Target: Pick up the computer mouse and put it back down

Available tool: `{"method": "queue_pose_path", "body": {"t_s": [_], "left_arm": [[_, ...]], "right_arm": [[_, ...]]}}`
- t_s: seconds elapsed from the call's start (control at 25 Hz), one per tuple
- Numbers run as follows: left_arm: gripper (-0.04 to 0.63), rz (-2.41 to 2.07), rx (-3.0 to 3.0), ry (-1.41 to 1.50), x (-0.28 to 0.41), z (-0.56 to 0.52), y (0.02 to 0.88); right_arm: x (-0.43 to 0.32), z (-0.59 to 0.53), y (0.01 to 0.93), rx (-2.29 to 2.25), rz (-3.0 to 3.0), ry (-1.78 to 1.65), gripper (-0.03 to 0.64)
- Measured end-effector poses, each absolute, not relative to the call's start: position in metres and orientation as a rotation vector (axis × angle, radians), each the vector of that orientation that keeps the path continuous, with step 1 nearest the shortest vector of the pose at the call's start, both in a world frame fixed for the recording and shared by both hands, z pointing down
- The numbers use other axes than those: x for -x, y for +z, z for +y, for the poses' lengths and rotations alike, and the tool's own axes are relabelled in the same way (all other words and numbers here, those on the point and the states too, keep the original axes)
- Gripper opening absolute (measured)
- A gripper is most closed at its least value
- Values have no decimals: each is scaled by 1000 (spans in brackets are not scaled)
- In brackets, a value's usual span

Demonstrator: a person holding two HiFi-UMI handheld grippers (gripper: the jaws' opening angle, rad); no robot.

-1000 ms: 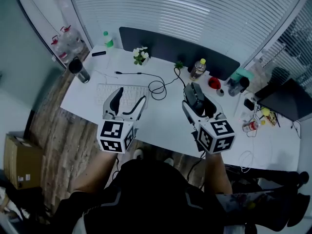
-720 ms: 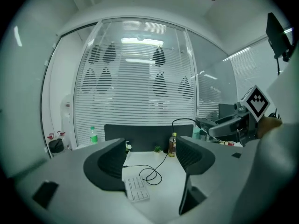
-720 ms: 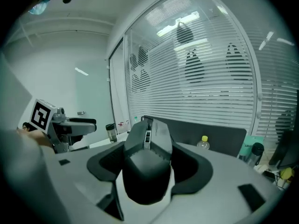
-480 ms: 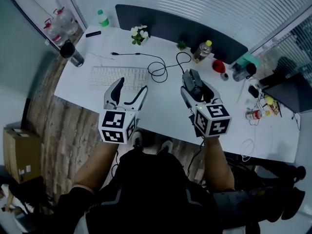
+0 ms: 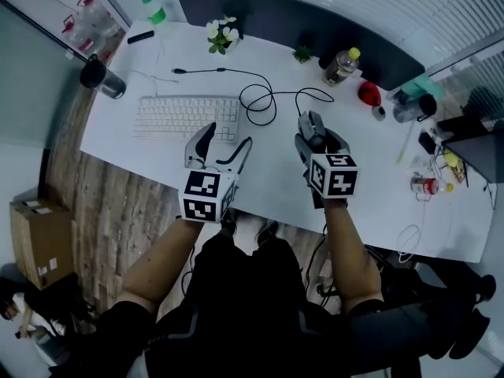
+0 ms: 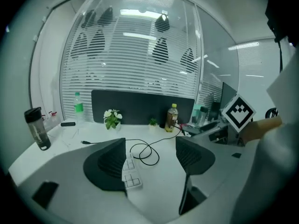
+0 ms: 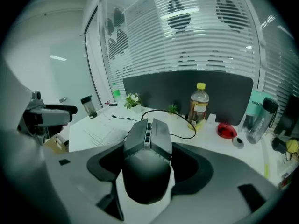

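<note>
White desk (image 5: 272, 179) on a wood-plank floor (image 5: 102, 203) — dark partition panel (image 5: 260, 6) along the far edge. Behind it, a curved sweep of horizontal blinds (image 6: 135, 55), ceiling strip lights (image 6: 140, 13) glaring above.

head view: overhead, steeply down, whole surface (image 5: 276, 176) | left gripper view: low, near surface, faces blinds (image 6: 135, 55) | right gripper view: same heading | all share: bottle (image 6: 172, 117)
</note>
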State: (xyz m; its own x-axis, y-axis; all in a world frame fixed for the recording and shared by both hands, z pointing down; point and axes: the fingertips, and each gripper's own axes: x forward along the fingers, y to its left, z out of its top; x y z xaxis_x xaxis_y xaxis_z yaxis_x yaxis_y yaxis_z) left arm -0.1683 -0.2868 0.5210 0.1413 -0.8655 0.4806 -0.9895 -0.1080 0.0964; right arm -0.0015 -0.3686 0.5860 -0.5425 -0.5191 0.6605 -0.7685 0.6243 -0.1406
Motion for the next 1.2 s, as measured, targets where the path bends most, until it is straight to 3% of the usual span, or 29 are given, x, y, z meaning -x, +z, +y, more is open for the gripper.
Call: {"method": "queue_pose_path", "body": {"t_s": [0.64,1.2], "left_arm": [[350,-1602,-1952,535,156,-316,638],[350,-1519,-1909,590,147,-316,687]], "right_arm": [[0,-401,726,-954,-2041,621,293],[1,-399,736,-924,-2027,570,295]]}}
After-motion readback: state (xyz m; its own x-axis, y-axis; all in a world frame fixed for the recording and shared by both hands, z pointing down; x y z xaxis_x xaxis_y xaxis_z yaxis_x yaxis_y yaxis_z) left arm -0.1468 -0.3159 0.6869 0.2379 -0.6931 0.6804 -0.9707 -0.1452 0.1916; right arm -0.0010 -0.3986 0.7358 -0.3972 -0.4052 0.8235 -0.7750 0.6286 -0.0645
